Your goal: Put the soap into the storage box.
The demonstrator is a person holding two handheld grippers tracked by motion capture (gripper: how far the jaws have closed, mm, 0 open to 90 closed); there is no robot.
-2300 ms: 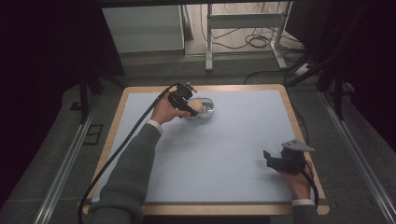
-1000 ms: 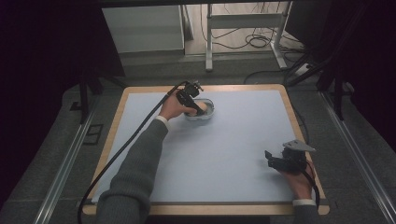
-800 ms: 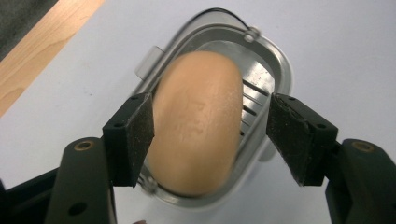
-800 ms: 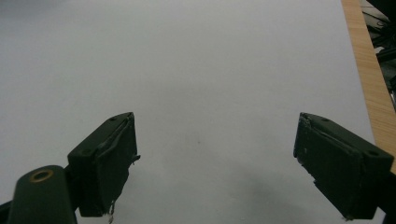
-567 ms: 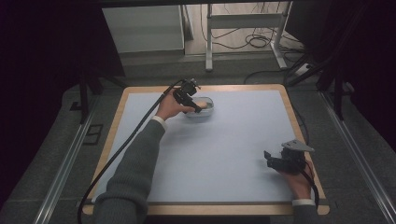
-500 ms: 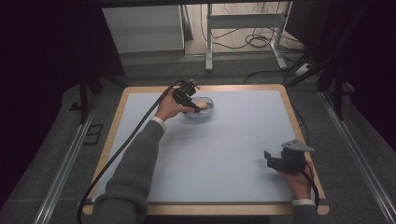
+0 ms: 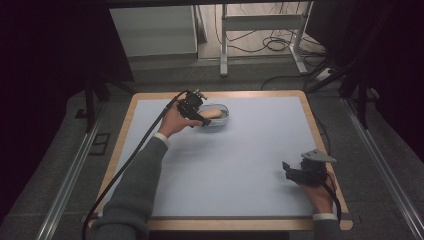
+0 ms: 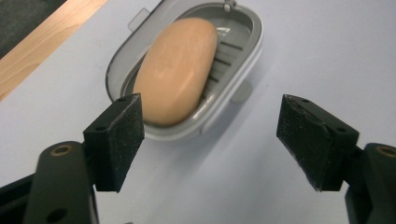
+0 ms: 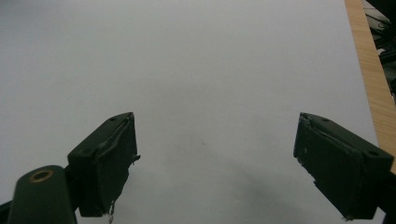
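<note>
A grey oval soap dish [image 8: 236, 65] sits on the pale blue mat [image 7: 240, 165] near the far edge of the counter [image 7: 306, 100], left of centre. A tan bar of soap [image 8: 176, 70] lies inside it, lengthwise. The left hand-held gripper [image 8: 212, 140] hovers just short of the dish with its jaws spread wide, holding nothing; one jaw overlaps the near end of the soap in its own view, though whether it touches is hard to judge. In the high view the left hand [image 7: 172, 122] reaches across from a grey sleeve [image 7: 135, 190]. The right hand-held gripper [image 9: 215, 168] rests near the counter's right front corner, jaws also wide apart and empty, over bare mat.
</note>
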